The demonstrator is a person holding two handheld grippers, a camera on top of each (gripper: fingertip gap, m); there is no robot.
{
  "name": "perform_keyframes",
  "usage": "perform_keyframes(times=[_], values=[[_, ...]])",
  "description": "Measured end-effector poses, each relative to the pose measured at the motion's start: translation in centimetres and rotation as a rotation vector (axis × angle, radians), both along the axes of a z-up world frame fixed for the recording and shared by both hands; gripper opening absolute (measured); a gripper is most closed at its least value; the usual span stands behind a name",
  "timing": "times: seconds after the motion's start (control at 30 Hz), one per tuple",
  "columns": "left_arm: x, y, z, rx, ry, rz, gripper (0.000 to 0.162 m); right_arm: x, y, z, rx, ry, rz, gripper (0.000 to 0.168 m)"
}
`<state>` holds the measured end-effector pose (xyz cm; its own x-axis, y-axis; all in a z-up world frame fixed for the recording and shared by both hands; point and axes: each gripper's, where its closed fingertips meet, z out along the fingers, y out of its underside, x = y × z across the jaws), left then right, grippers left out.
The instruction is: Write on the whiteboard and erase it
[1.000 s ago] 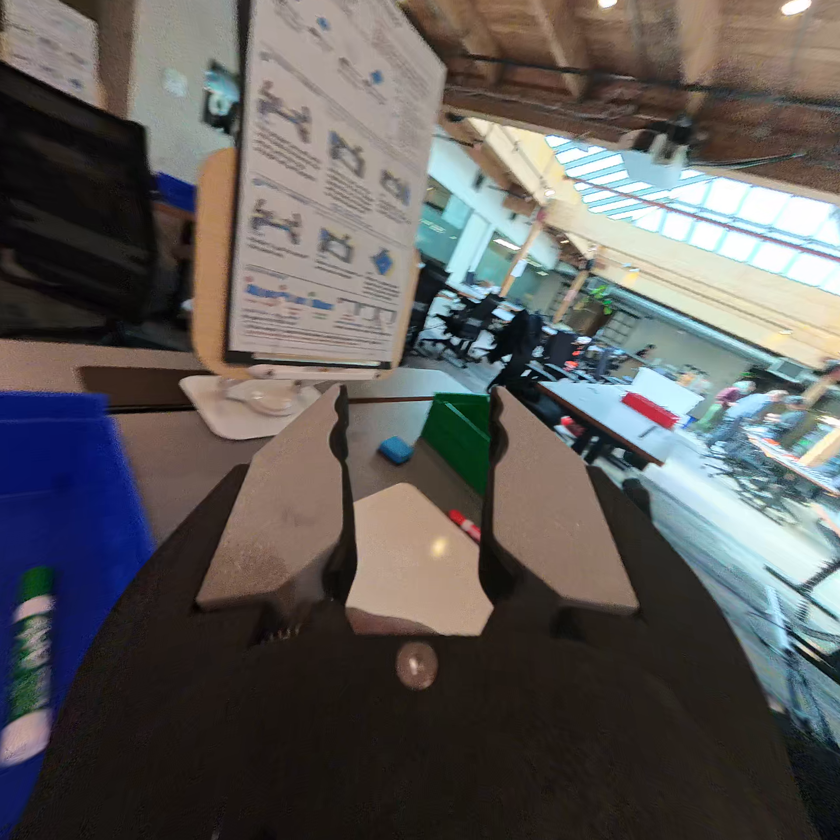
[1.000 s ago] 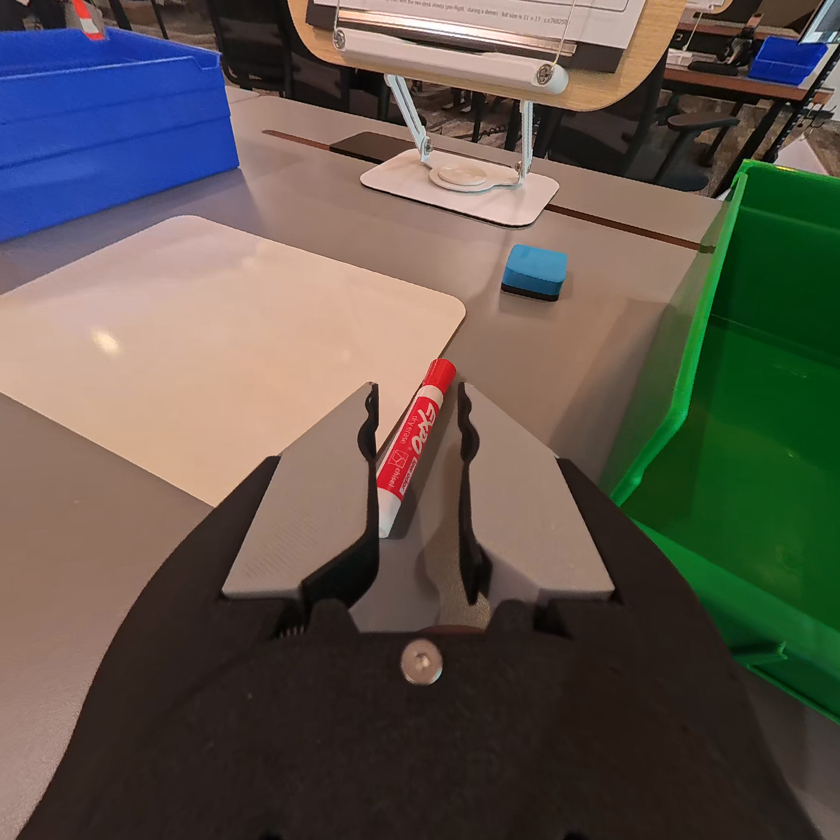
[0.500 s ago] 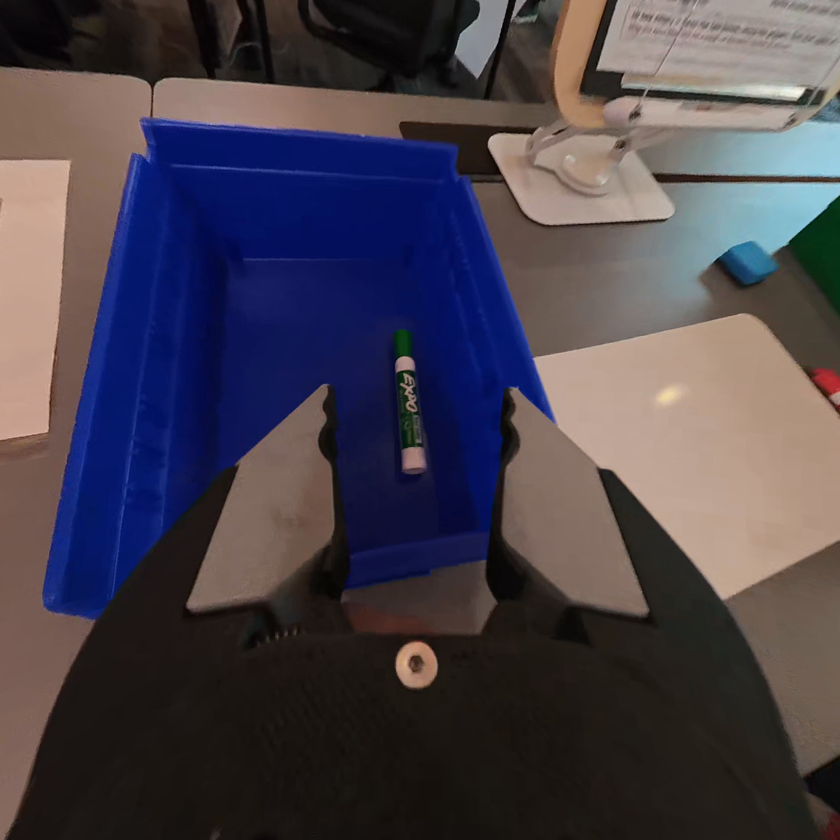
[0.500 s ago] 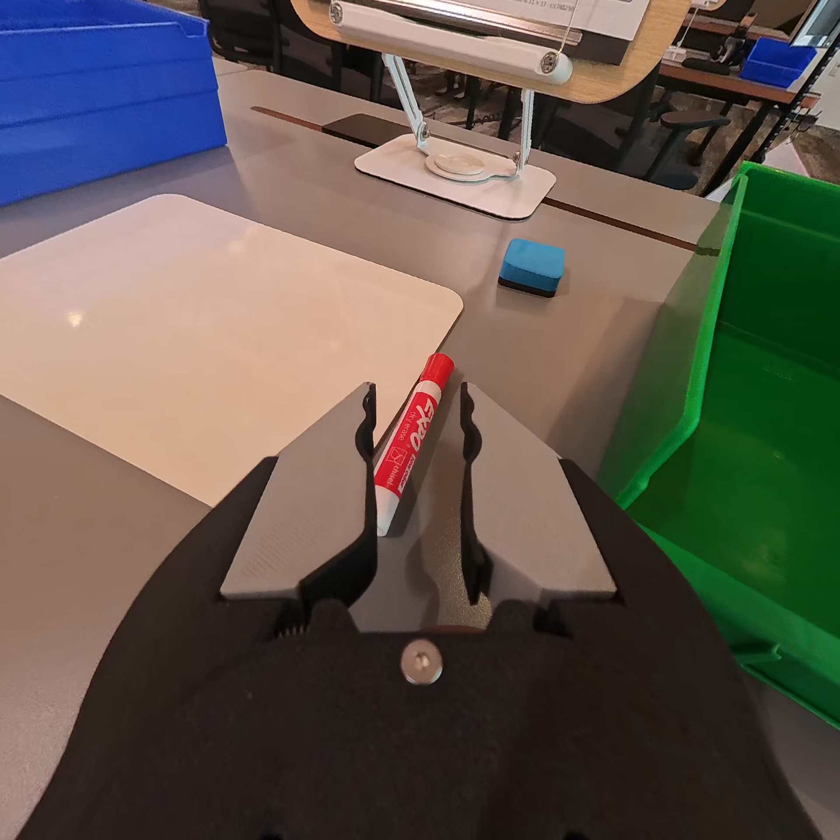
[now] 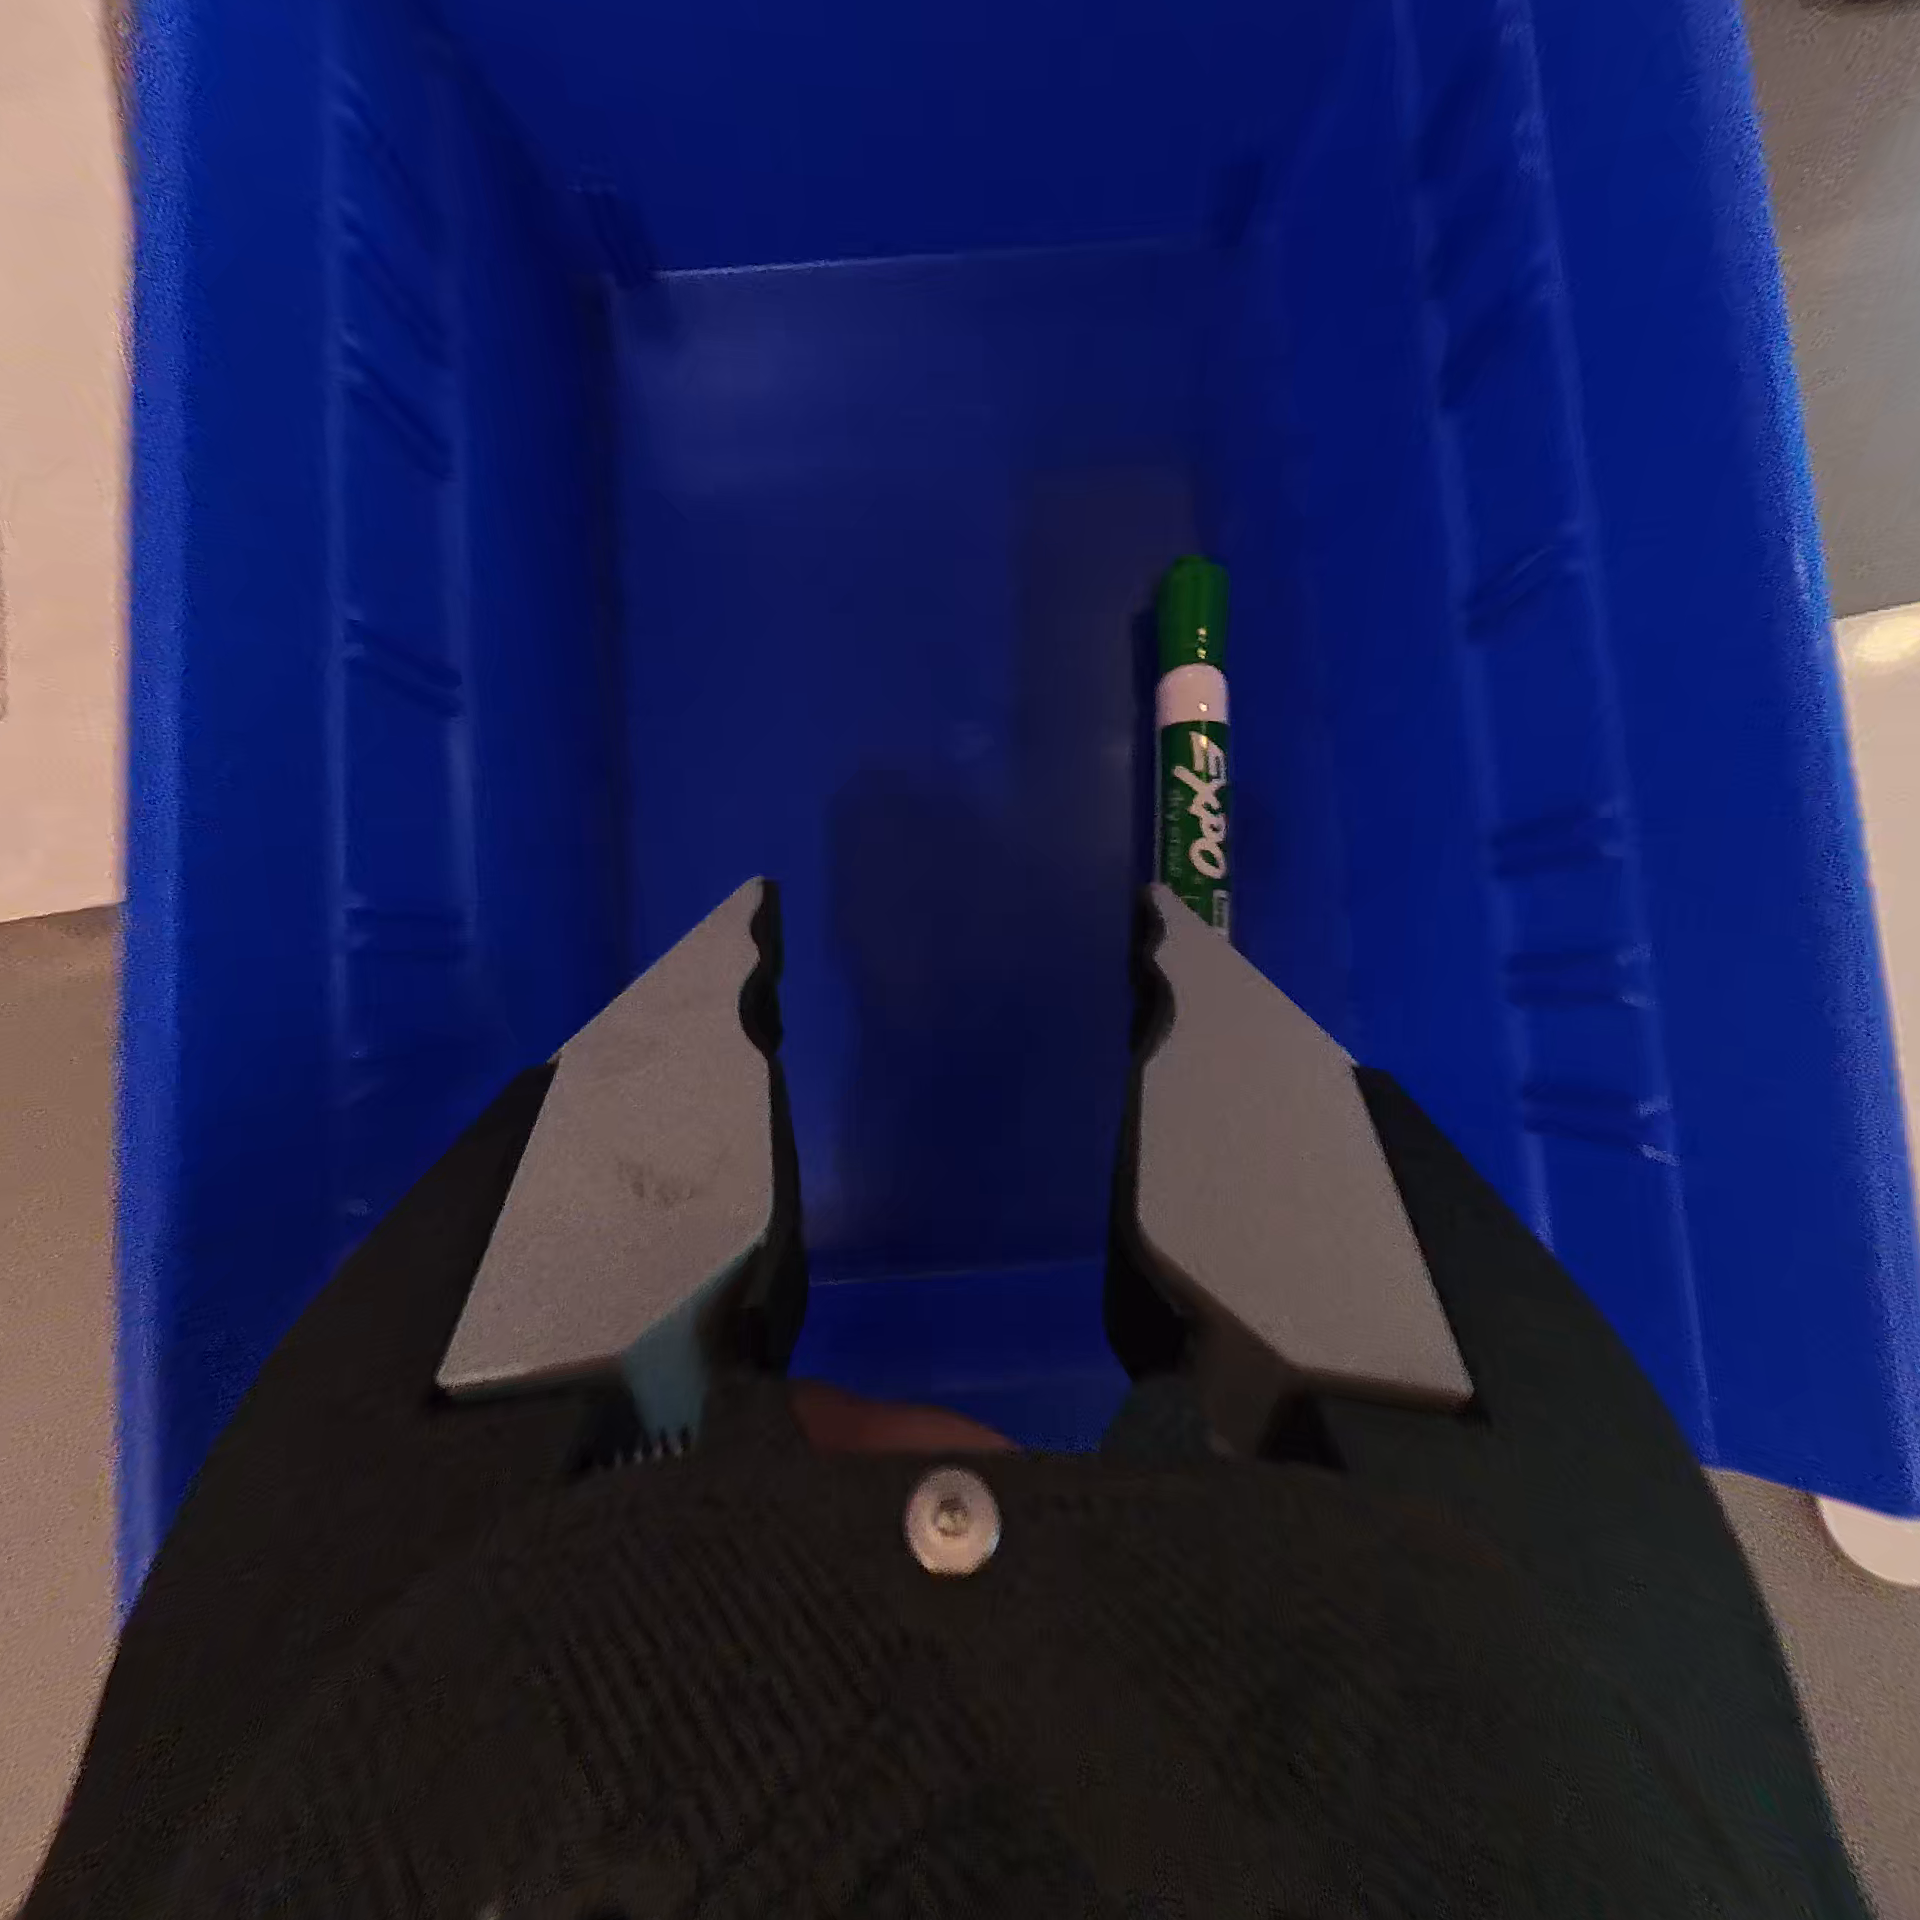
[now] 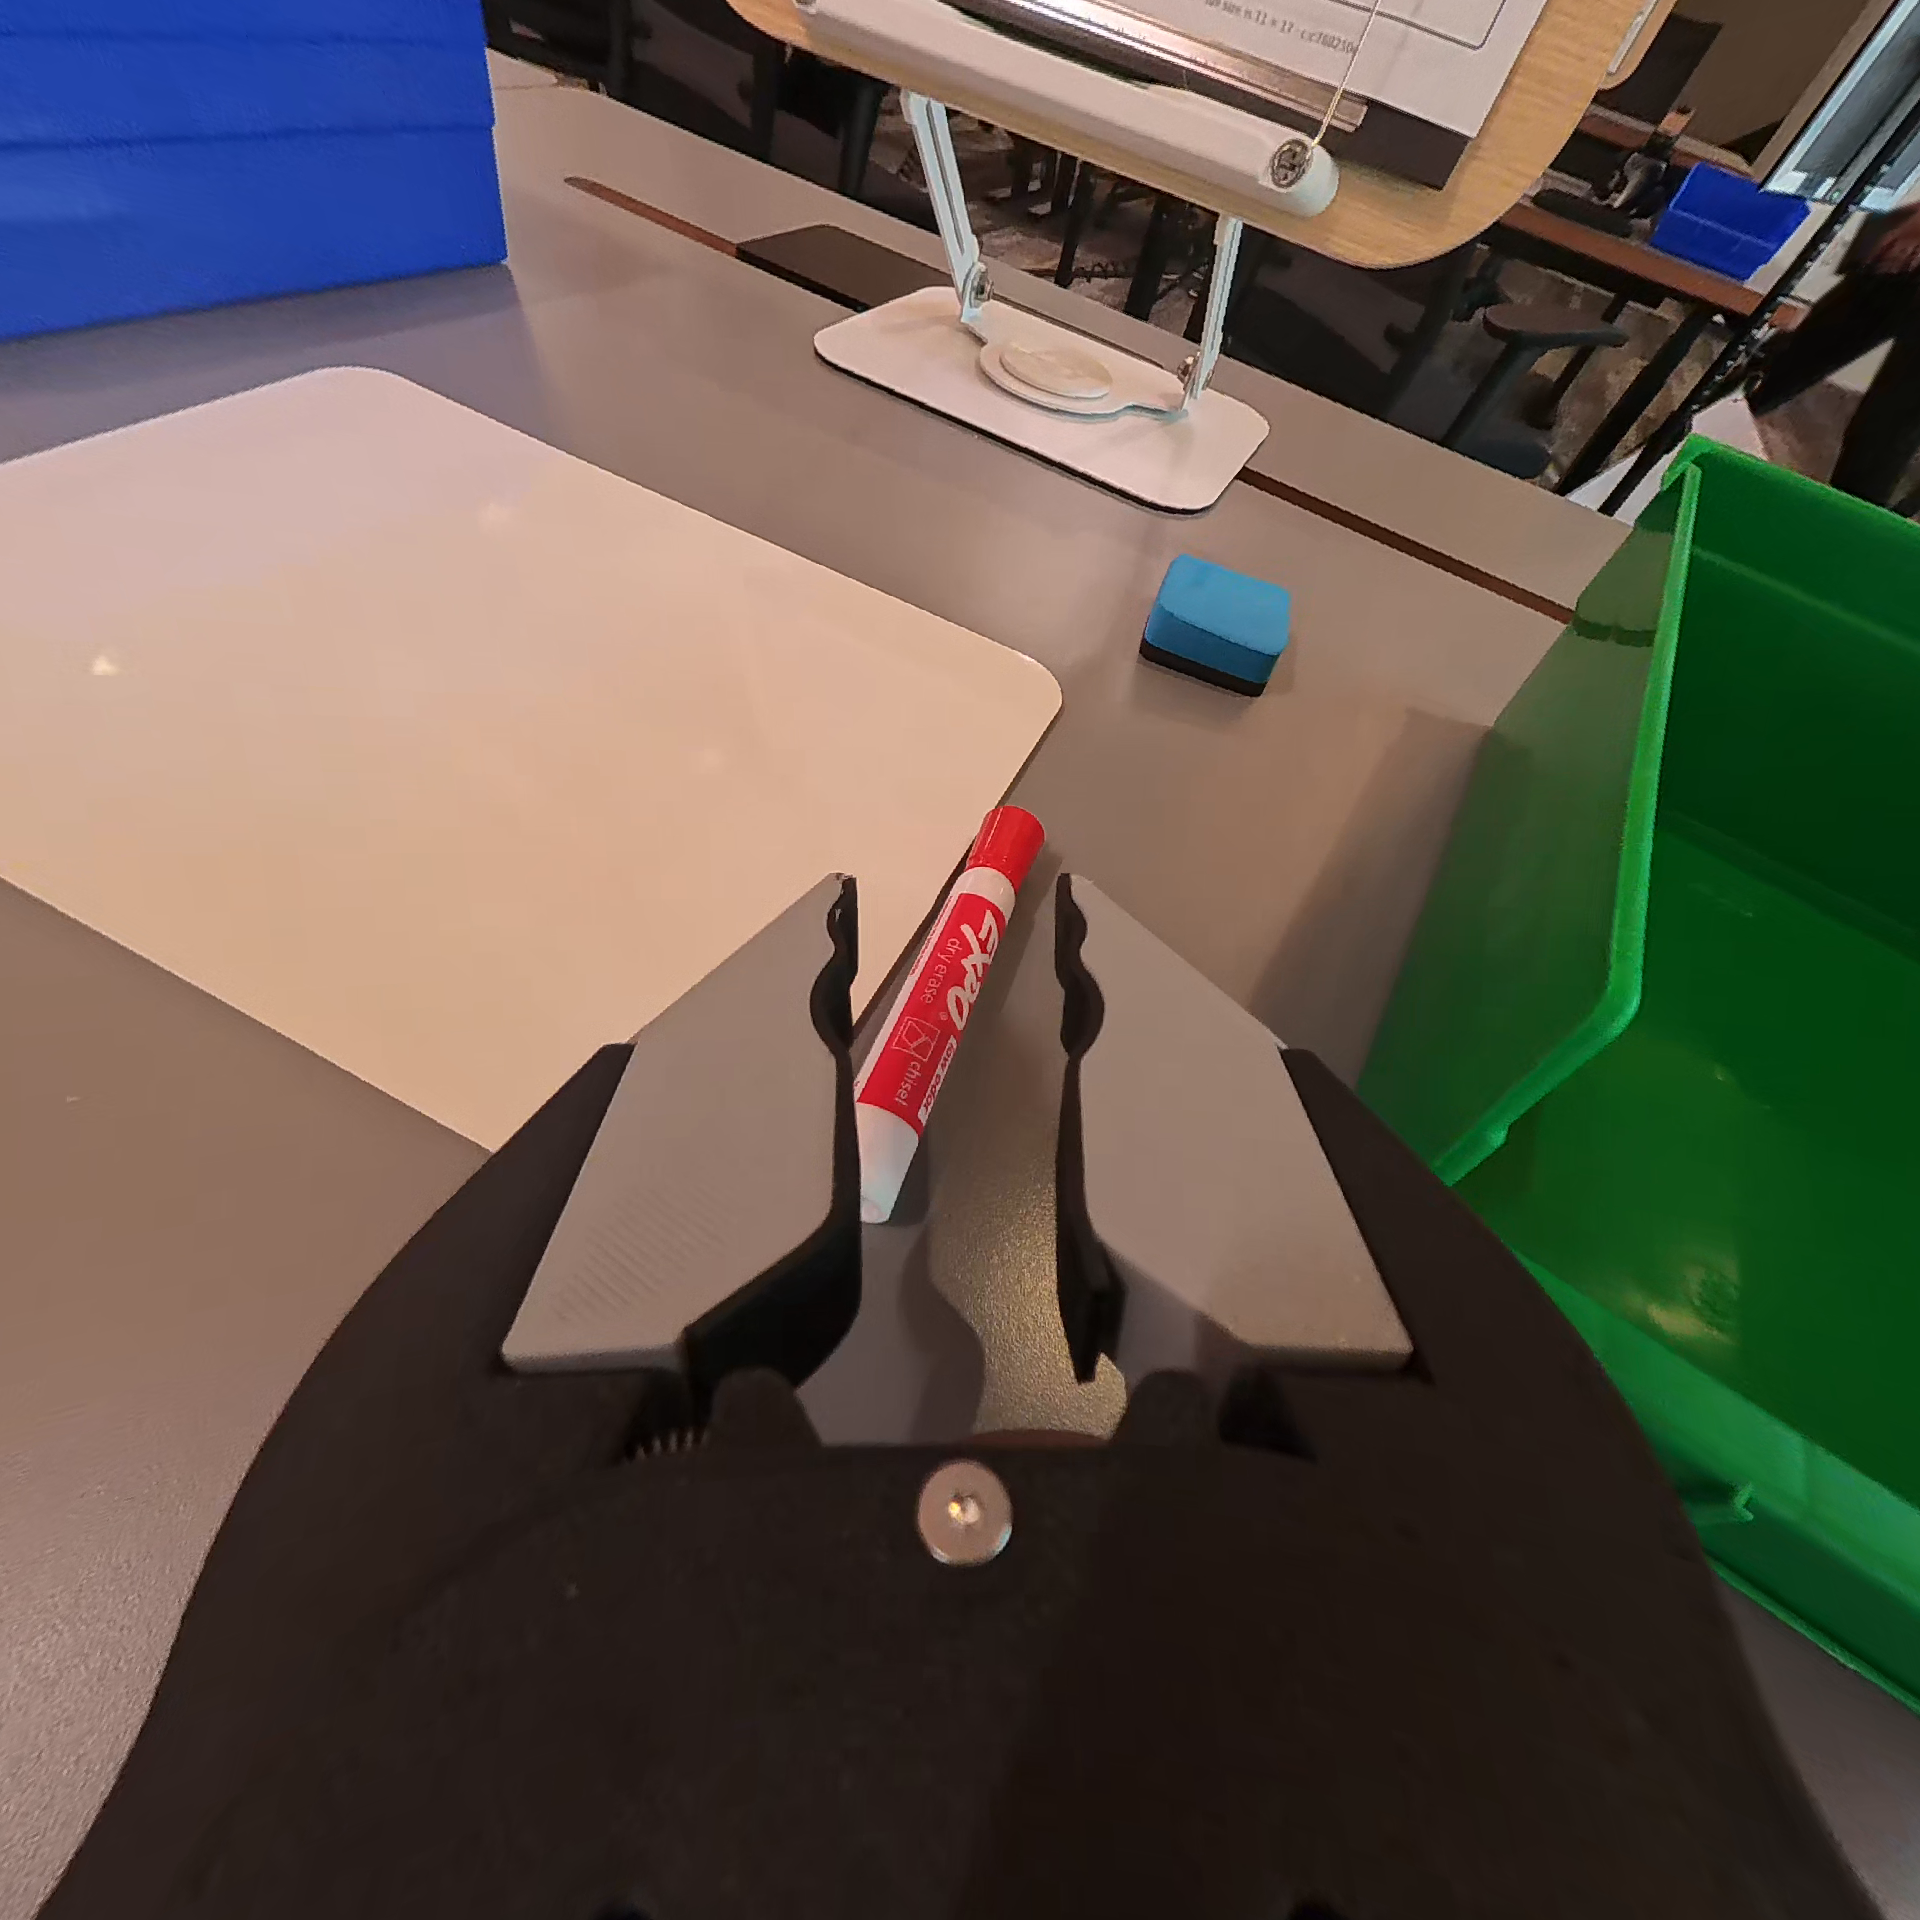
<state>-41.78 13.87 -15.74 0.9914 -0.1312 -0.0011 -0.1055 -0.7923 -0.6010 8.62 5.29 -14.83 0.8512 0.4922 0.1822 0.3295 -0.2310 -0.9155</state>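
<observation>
The whiteboard (image 6: 436, 665) is flanked by a red marker (image 6: 951, 997) between the spread right gripper (image 6: 954, 894); the released left gripper (image 5: 956, 904) is seen over a blue bin (image 5: 312, 623).

Each claw has a broad black body with a ribbed, woven-looking surface and one silver screw (image 6: 964, 1513) at its middle. Above that screw, two flat grey wedge fingers (image 5: 665, 1143) taper forward, with wavy black inner pads and small teeth at their base.
</observation>
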Motion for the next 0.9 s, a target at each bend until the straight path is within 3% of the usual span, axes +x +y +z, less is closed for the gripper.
perform_keyframes(times=[0.23, 0.33, 0.37, 0.5, 0.6, 0.73, 0.83, 0.9], values=[[3.5, -0.1, -2.6, -0.097, -0.023, -0.096, 0.065, 0.1, 0.0, 0.1, 0.000, 0.019, 0.002, 0.035], [3.6, -0.6, -4.6, -0.174, 0.063, -0.143, 0.044, 0.0, 0.0, 0.1, -0.001, 0.011, 0.006, 0.035], [4.1, -0.2, -4.2, -0.135, 0.056, -0.172, 0.017, 0.0, 0.0, 0.1, -0.001, 0.007, 0.008, 0.035], [3.3, -0.1, -4.0, -0.140, 0.188, -0.190, 0.018, -0.1, -0.1, 0.1, 0.007, -0.001, 0.013, 0.035], [3.2, 0.8, -1.3, -0.013, 0.186, -0.161, 0.017, -0.2, -0.2, 0.2, 0.013, 0.001, 0.018, 0.035], [4.2, 1.4, 6.7, 0.305, 0.103, -0.113, 0.017, -0.2, -0.2, 0.4, 0.017, 0.014, 0.022, 0.034], [8.0, -0.4, 14.0, 0.578, -0.050, -0.163, 0.017, -0.2, -0.3, 0.5, 0.022, 0.029, 0.035, 0.033], [13.3, -3.2, 17.2, 0.694, -0.224, -0.305, 0.017, -1.0, -0.9, 1.1, 0.047, 0.057, 0.094, 0.032]])
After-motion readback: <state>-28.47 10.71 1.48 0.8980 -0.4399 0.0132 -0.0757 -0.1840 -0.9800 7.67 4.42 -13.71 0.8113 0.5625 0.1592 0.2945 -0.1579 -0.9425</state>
